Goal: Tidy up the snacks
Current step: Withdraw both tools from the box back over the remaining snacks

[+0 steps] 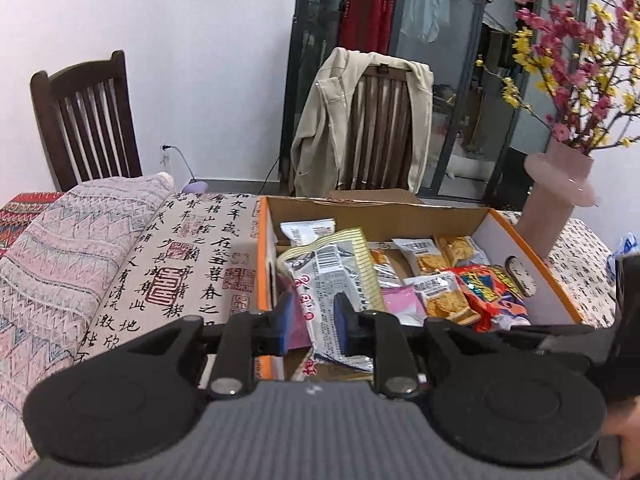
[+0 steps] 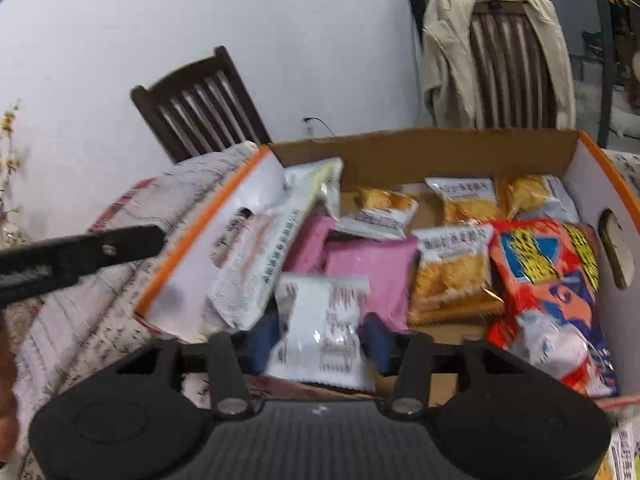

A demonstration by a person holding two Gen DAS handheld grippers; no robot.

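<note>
A cardboard box (image 1: 404,212) with orange rims sits on the table, with several snack packets inside. My left gripper (image 1: 314,322) is shut on a long white and yellow-striped packet (image 1: 336,280) held over the box's near left corner. My right gripper (image 2: 320,338) is shut on a small white packet (image 2: 324,336) over the box's (image 2: 420,152) near edge. Inside lie pink packets (image 2: 372,268), yellow cracker packets (image 2: 452,276) and a red and blue bag (image 2: 548,280). The left gripper's arm (image 2: 80,256) shows at the left of the right wrist view.
A calligraphy tablecloth (image 1: 192,264) and a folded patterned cloth (image 1: 52,264) lie left of the box. A pink vase (image 1: 556,196) with flowers stands at the right. Two wooden chairs (image 1: 88,124) stand behind the table, one draped with a beige jacket (image 1: 332,124).
</note>
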